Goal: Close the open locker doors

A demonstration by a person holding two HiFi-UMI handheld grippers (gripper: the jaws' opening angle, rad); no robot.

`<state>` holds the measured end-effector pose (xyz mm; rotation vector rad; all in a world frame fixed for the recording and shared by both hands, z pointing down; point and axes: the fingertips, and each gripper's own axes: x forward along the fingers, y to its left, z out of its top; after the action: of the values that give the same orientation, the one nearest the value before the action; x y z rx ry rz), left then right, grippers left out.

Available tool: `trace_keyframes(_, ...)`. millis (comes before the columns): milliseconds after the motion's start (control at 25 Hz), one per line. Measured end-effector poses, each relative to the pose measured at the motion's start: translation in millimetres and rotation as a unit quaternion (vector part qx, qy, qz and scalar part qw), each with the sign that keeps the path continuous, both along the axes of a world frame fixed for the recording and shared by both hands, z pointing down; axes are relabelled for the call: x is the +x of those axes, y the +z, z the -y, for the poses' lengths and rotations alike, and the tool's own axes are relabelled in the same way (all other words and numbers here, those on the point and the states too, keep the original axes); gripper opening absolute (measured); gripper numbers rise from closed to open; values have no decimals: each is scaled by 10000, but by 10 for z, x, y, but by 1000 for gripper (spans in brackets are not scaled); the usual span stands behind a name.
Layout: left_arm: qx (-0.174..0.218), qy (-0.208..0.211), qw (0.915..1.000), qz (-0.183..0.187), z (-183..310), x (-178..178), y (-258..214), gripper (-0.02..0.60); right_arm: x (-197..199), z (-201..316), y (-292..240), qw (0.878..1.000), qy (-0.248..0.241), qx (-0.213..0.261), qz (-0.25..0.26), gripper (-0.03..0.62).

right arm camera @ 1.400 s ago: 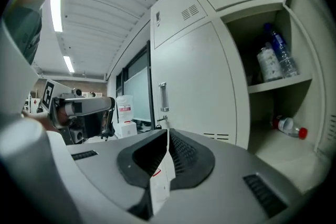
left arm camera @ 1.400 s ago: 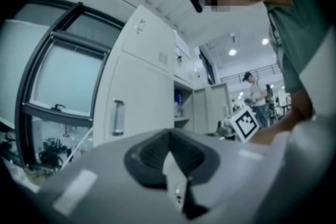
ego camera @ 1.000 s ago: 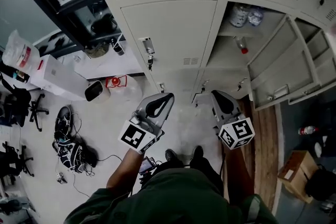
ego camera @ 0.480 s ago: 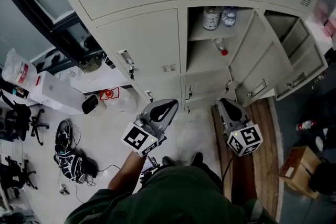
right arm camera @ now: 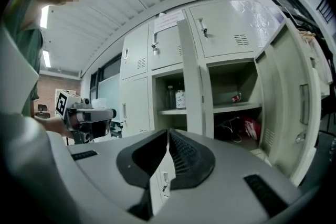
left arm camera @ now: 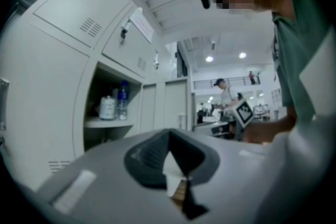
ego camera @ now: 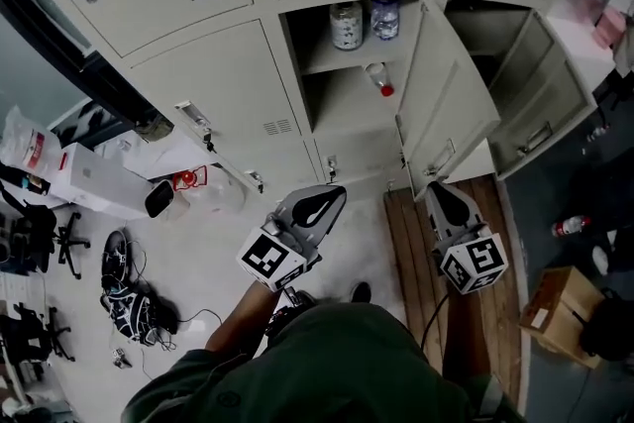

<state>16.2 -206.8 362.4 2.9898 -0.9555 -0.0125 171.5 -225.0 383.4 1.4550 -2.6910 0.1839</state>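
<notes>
Locker-room floor pale, clutter at left. Grey locker bank ahead: two doors open. Middle door swung well out; far-right door also wide open. Middle compartment exposed: jar and water bottle upright on shelf, red-capped bottle lying below. Right tongs pressed together, empty, near middle door's lower edge, over wooden pallet. Left tongs pressed together, empty, clear of lockers. Cardboard box far right.
</notes>
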Motion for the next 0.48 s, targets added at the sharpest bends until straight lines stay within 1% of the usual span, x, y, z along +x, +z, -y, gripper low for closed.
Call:
trace_keyframes(80, 38, 74, 10000, 32, 4, 151, 1, -2, 148, -14, 5, 10000, 31, 2, 7, 12)
trace_keyframes(240, 65, 95, 9999, -126, 34, 403, -87, -2, 391, -9, 24, 10000, 20, -2, 28, 12)
trace_keyframes(400, 70, 137, 9999, -74, 56, 570, -83, -2, 533, 35, 66, 9999, -116, -66, 71, 14)
trace_keyframes(480, 49, 153, 9999, 7, 67, 625, -44, -2, 545, 56, 85, 9996, -262, -101, 92, 35)
